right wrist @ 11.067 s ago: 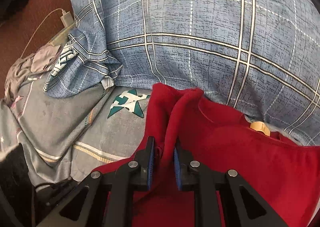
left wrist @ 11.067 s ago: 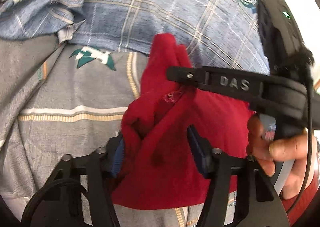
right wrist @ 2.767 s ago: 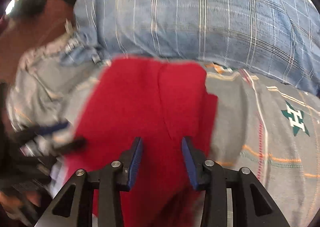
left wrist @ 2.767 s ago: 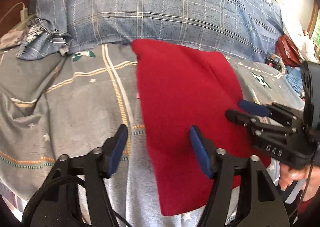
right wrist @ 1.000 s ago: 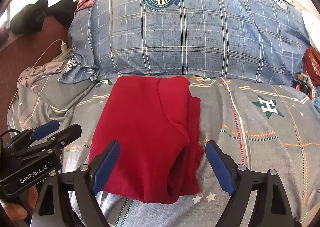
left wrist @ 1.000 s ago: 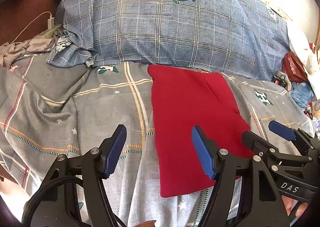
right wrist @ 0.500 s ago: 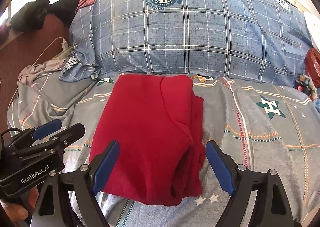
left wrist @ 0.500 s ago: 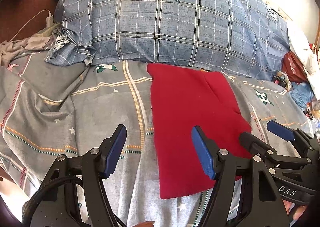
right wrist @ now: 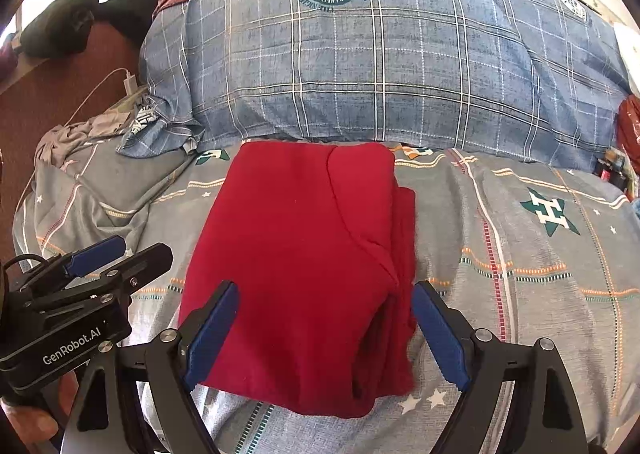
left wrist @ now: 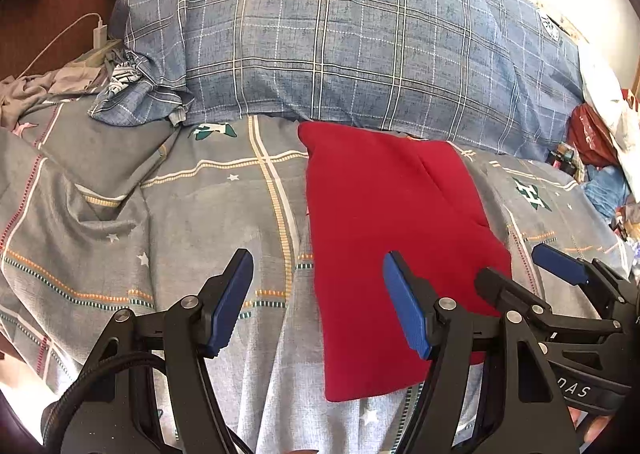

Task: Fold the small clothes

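A red garment (left wrist: 384,238) lies folded into a flat rectangle on the grey patterned bedsheet (left wrist: 192,213), its far edge against a blue plaid pillow (left wrist: 360,61). It also shows in the right wrist view (right wrist: 304,254). My left gripper (left wrist: 318,298) is open and empty, held above the sheet at the garment's near left edge. My right gripper (right wrist: 324,330) is open and empty, hovering over the garment's near end. Each gripper shows in the other's view, the right one (left wrist: 532,274) and the left one (right wrist: 120,254).
A crumpled grey cloth (right wrist: 76,133) and a white charger with cable (right wrist: 128,83) lie at the left by the brown headboard. Red and blue items (left wrist: 596,157) are piled at the right edge of the bed.
Both grippers let go of the red garment, which now lies folded flat. Both have drawn back and opened wide; over the last second they hardly moved.
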